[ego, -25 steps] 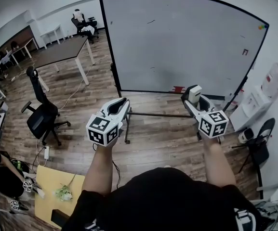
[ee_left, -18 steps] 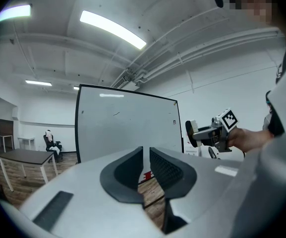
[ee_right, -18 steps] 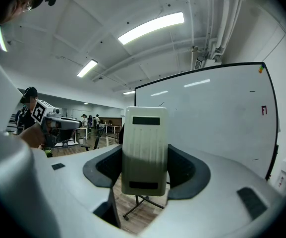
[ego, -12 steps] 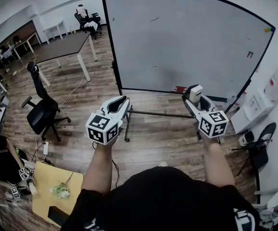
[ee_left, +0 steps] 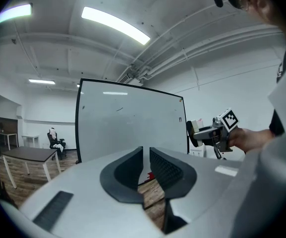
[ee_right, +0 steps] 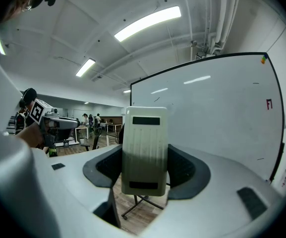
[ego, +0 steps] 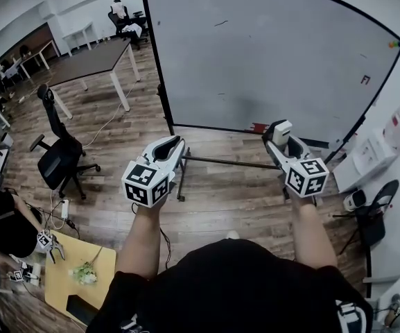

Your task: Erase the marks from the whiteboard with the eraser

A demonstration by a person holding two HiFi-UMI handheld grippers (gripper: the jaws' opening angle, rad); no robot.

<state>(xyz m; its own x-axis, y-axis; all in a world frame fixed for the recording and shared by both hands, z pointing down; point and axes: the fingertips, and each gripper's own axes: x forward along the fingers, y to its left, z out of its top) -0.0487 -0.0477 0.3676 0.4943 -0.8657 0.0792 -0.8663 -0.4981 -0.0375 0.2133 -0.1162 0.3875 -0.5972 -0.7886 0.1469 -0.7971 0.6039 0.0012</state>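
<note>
The whiteboard (ego: 269, 54) stands on a wheeled frame in front of me. It bears a short black stroke (ego: 220, 23) near the top and a small red mark (ego: 364, 80) at the right. My right gripper (ego: 281, 136) is shut on the white eraser (ego: 280, 132), held upright well short of the board. In the right gripper view the eraser (ee_right: 143, 150) fills the gap between the jaws, with the whiteboard (ee_right: 217, 118) behind it. My left gripper (ego: 173, 144) is level with the right one; its jaws are closed together on nothing (ee_left: 146, 155).
The board's base bar (ego: 227, 162) lies on the wood floor below the grippers. A black office chair (ego: 59, 159) and a dark table (ego: 92, 60) stand to the left. A white unit (ego: 373, 155) is at the right. A yellow side table (ego: 82, 272) sits at lower left.
The whiteboard looms larger and higher in the head view, so I have drawn a little closer. Both grippers keep their hold and spacing.
</note>
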